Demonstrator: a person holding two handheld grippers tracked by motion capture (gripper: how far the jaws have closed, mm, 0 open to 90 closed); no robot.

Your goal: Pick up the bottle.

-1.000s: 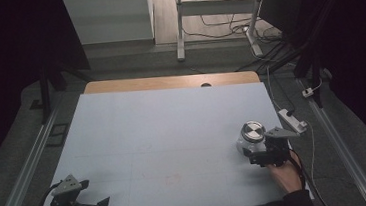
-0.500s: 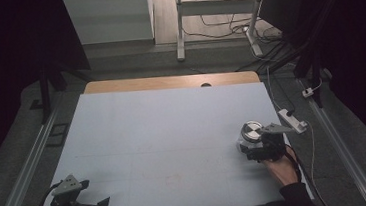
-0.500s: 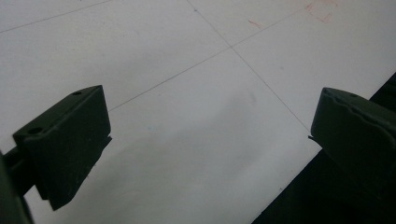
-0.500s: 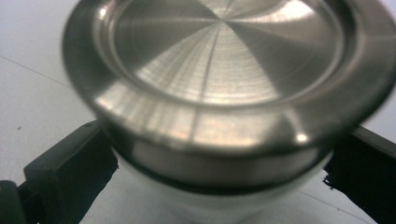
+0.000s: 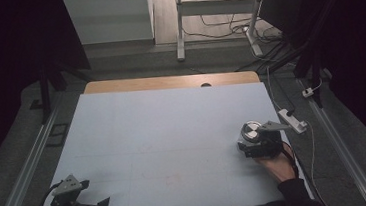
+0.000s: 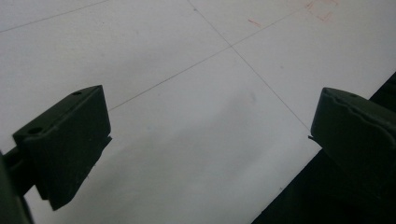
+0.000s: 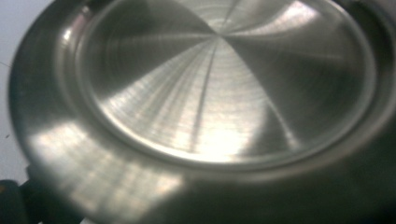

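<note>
A single round steel container is seen near the right edge of the counter, toward the person's side, and the right hand-held gripper is pressed up against its near side. In the right gripper view the brushed metal top of the container lies right in front of the camera, so close that the jaws are hidden behind it; whether that gripper is clamped on the container or merely set around it cannot be told. The container appears to rest on the counter, not lifted, so the work is judged to be at its start: the approach is made, while a secure grasp, a lift and any placing are judged to be left. The left hand-held gripper is held at the near left corner of the counter, well apart from the container, and in the left gripper view its two black jaws stand wide apart over bare white surface, holding nothing. Counted: one steel container, two hand-held grippers, one counter. A white power strip lies just beyond the counter's right edge.
</note>
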